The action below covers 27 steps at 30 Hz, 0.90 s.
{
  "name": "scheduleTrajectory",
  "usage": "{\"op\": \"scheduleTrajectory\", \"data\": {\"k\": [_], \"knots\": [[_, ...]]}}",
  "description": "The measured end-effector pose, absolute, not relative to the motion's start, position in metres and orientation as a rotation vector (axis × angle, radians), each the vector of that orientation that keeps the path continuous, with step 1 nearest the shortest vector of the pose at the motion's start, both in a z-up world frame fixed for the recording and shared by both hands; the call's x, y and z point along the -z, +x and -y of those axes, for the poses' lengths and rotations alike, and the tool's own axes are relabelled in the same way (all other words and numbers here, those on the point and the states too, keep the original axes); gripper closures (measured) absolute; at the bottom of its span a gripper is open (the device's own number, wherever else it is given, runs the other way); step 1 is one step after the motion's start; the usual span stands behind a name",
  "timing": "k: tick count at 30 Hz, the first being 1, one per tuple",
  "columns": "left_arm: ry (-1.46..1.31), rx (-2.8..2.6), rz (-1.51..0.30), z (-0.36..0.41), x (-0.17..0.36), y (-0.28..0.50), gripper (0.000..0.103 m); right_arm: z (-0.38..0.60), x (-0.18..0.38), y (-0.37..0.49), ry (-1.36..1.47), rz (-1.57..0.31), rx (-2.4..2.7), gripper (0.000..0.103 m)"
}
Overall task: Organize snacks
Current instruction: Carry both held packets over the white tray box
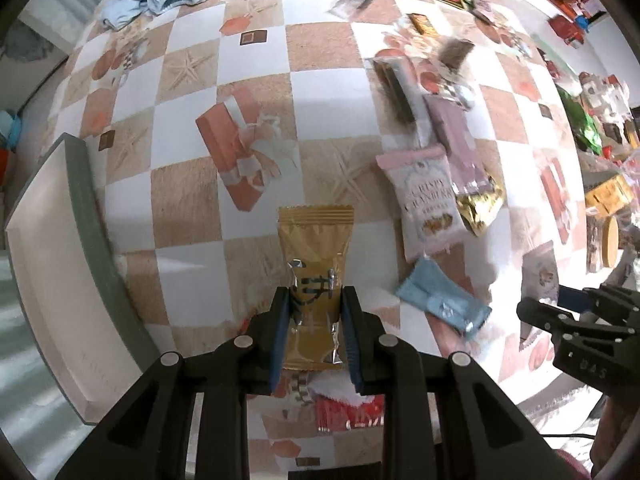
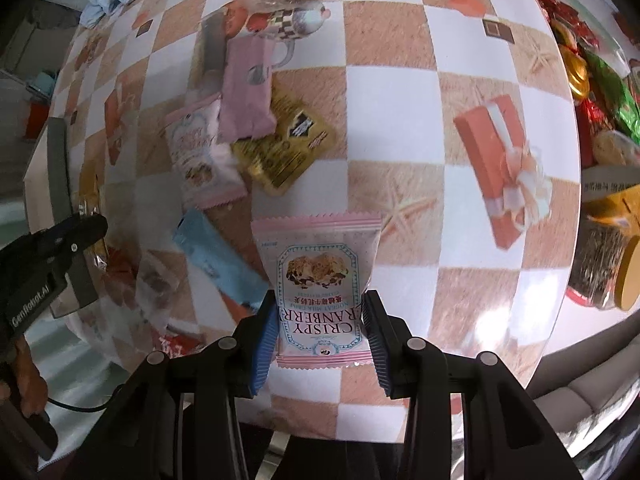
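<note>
**Snacks in both tools, both lifted off the table**

Snacks first: you hold two. Your left tool point(image 1: 316, 312) is clenched on one gold packet point(image 1: 314, 264), pads pressing its lower sides, the packet hanging clear above the checkered table point(image 1: 320, 56). Your right tool point(image 2: 320, 320) is clenched on one pink cranberry packet point(image 2: 318, 280), also raised off the table.

Below the right tool, a loose cluster lies at the left: one second pink cranberry packet point(image 2: 200, 156), one mauve packet point(image 2: 246, 88) overlapping it, one gold foil packet point(image 2: 282, 148) partly beneath the mauve one, and one blue packet point(image 2: 216, 260) nearer you. More wrappers lie along the far edge, too blurred to count.

Both tools point down at the table. From the left wrist view your right tool shows at the right margin; from the right wrist view your left tool point(image 2: 52, 252) shows at the left margin with a hand point(image 2: 28, 384) gripping its handle.

One pale box with a grey-green rim point(image 1: 92, 216) sits at the left table edge. Ahead of the left tool the middle of the table is open; a heap of bags point(image 2: 592, 80) crowds the right edge.
</note>
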<state>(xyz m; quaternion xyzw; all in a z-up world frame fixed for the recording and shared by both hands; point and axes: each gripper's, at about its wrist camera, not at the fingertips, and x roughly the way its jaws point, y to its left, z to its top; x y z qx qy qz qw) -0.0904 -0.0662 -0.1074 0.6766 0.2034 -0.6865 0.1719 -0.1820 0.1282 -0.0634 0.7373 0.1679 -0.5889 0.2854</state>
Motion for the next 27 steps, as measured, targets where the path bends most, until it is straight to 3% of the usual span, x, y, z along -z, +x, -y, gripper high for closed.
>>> {"op": "scheduleTrajectory", "data": {"k": [11, 27], "knots": [[1.925, 1.967, -0.599, 0.052, 0.085, -0.047, 0.075, -0.119, 0.049, -0.150, 1.973, -0.453, 1.554, 0.060], [1.837, 1.951, -0.664, 0.090, 0.068, 0.010, 0.075, -0.063, 0.034, -0.104, 1.895, -0.542, 1.526, 0.060]]}}
